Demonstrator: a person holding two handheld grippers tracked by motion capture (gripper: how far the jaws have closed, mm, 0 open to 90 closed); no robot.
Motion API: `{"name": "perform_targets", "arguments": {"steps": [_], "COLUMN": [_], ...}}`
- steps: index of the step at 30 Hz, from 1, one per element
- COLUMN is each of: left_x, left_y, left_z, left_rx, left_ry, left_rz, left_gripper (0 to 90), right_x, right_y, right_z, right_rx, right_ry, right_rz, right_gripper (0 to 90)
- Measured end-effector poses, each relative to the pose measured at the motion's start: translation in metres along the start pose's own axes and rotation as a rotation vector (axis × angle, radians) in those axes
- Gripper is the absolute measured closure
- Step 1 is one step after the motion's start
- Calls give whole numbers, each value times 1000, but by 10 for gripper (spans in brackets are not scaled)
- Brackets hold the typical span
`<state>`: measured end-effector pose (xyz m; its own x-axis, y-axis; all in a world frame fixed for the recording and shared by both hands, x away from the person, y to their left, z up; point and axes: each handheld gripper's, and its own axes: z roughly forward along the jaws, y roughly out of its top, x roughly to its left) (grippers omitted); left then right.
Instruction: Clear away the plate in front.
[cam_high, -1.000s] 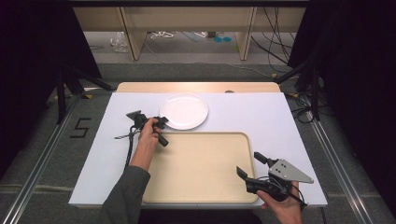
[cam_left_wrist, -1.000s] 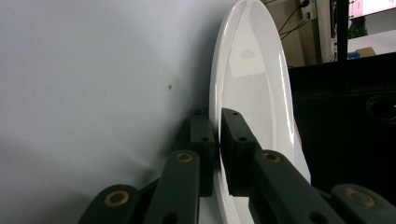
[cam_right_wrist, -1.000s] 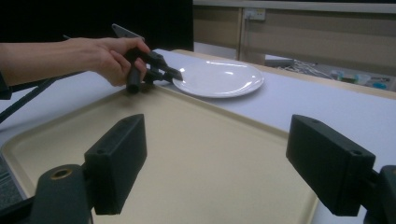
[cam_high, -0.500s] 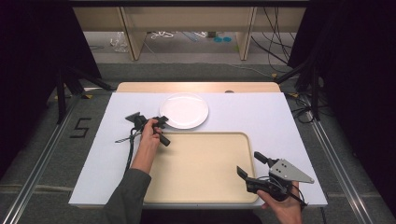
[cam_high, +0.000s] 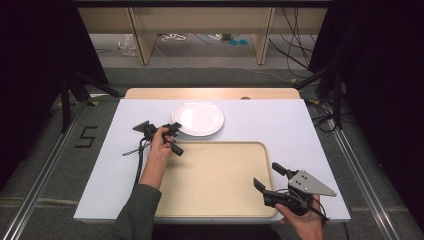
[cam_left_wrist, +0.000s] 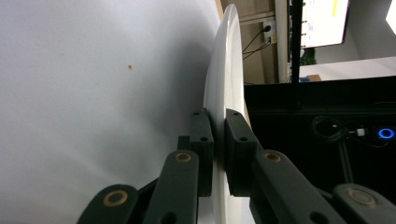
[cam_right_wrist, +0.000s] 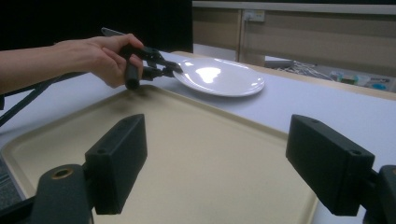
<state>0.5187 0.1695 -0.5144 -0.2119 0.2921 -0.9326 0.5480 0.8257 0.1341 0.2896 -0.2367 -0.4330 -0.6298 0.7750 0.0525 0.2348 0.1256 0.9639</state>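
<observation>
White plate (cam_high: 198, 118) lies on the tabletop (cam_high: 280, 122) just beyond the far left corner of the beige tray (cam_high: 220, 177). Left tongs (cam_high: 176, 127), held in the person's left hand (cam_high: 161, 144), have their jaws closed on the plate's near-left rim, one jaw above and one below. Right tongs (cam_high: 267, 176) hover over the tray's near right corner, jaws spread wide and holding nothing

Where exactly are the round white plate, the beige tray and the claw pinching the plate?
Round white plate (cam_high: 199, 117), high view, its centre.
Beige rectangular tray (cam_high: 220, 175), high view, its bare floor.
Left claw (cam_left_wrist: 218, 135), left gripper view, between its tips, shut on the plate's rim.
</observation>
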Motion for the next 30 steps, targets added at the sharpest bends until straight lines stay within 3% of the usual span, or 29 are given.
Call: {"name": "perform_targets", "arguments": {"steps": [2, 3, 9, 13, 22, 30], "left_x": [0, -1, 0, -2, -5, -4], "left_y": [-1, -1, -3, -5, -8, -13], "left_z": [0, -1, -3, -5, -11, -15], "left_rx": [-4, -1, -6, -18, -2, -16], "left_ry": [-7, -14, -43, -41, -81, -111], "left_rz": [-8, -11, -33, -57, -38, -79], "left_gripper": [826, 821, 810, 807, 782, 776], "right_x": [0, -2, -2, -3, -3, -4], "right_y": [1, 1, 0, 0, 0, 1], "right_z": [-1, -1, 0, 0, 0, -1], "right_rx": [13, -1, -14, -13, -14, -14], "right_ry": [-9, -17, -14, -15, -15, -17], "right_rz": [-2, -26, -28, -29, -26, -25], "right_gripper": [214, 214, 214, 215, 216, 217]}}
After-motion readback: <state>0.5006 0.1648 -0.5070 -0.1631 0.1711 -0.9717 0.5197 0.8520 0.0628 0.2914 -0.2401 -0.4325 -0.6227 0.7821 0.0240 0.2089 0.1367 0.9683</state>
